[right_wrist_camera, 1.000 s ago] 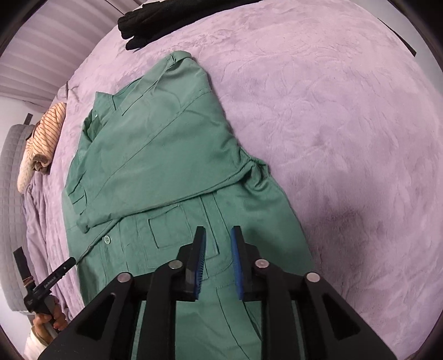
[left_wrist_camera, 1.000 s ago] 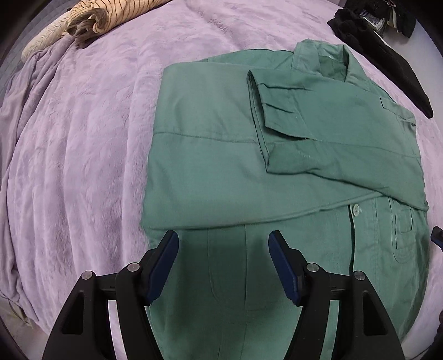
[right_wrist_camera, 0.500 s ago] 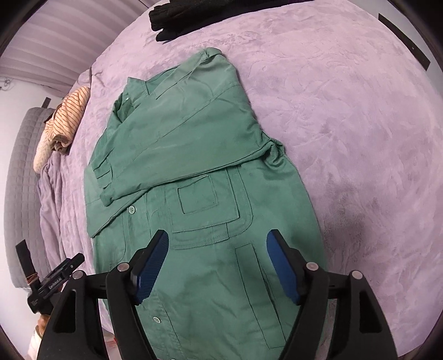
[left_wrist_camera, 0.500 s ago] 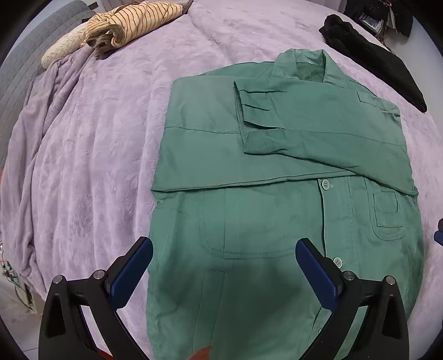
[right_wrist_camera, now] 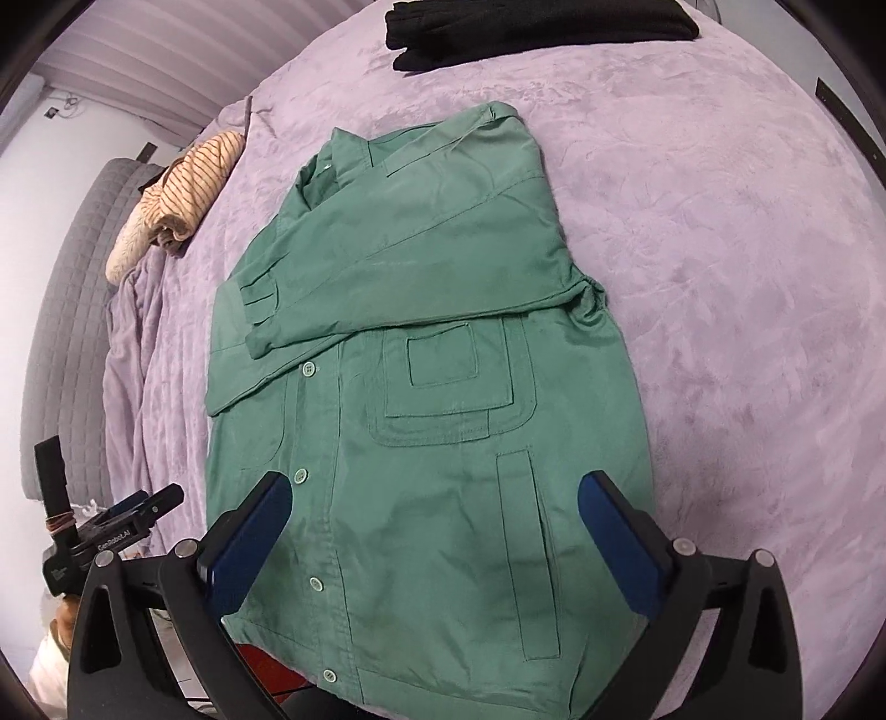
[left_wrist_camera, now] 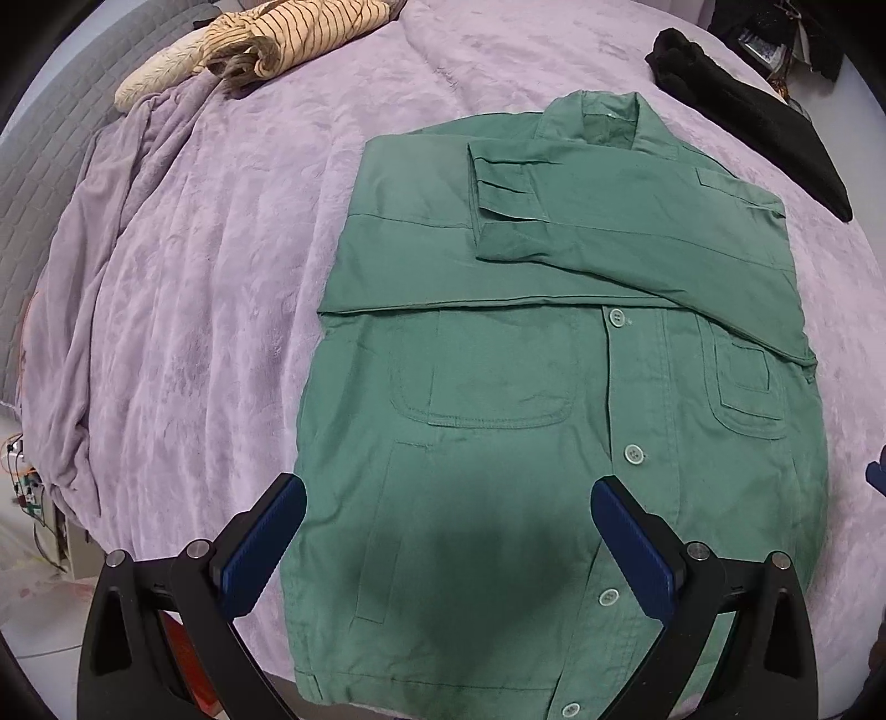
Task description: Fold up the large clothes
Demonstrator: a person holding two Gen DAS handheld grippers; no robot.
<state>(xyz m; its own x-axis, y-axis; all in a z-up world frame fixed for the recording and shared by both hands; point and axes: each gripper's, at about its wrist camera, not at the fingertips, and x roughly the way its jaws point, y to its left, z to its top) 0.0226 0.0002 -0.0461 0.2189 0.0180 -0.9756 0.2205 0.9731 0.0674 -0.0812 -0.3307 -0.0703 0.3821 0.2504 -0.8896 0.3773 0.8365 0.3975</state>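
Observation:
A green button-front jacket point(left_wrist_camera: 498, 399) lies face up on the purple blanket, both sleeves folded across its chest. My left gripper point(left_wrist_camera: 448, 493) hovers above the hem end, jaws wide open, nothing between the pads. In the right wrist view the same jacket point(right_wrist_camera: 432, 415) spreads under my right gripper point(right_wrist_camera: 437, 484), whose jaws are opening wide and hold nothing. The left gripper point(right_wrist_camera: 127, 515) also shows at the lower left of that view, off the bed's edge.
A striped beige garment point(left_wrist_camera: 277, 39) sits bunched at the far left of the bed. Folded black clothes point(left_wrist_camera: 747, 111) lie at the far right. The purple blanket point(left_wrist_camera: 194, 277) hangs over the bed's left side by a grey quilted headboard point(right_wrist_camera: 72, 304).
Both grippers opened from narrow to wide and rose away from the jacket. More of the jacket's lower front and hem came into view.

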